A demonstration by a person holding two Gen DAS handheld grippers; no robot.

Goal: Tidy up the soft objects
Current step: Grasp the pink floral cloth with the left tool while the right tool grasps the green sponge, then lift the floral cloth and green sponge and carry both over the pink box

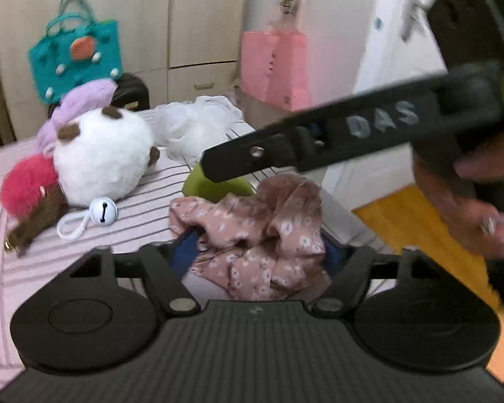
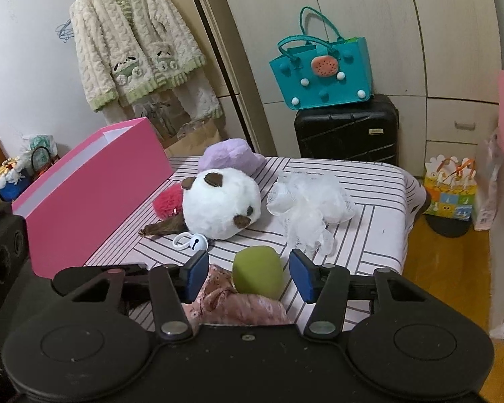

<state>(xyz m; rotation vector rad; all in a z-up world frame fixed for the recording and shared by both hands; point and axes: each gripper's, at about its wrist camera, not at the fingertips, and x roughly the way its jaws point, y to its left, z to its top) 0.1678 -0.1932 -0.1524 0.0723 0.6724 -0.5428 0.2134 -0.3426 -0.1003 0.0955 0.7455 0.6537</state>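
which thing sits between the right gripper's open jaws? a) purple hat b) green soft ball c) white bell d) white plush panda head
b: in the right wrist view the green soft ball sits between the right gripper's spread blue pads, untouched, resting against the pink floral cloth.

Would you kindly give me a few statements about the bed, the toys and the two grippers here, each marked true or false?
1. The right gripper is open, with the green ball between its fingers. True.
2. The floral cloth lies far from both grippers. False: it is bunched between the left gripper's fingers.
3. The teal bag sits on the black suitcase. True.
4. The panda plush is inside the pink box. False: it lies on the striped bed, beside the box.
5. A white bell lies next to the panda plush. True.
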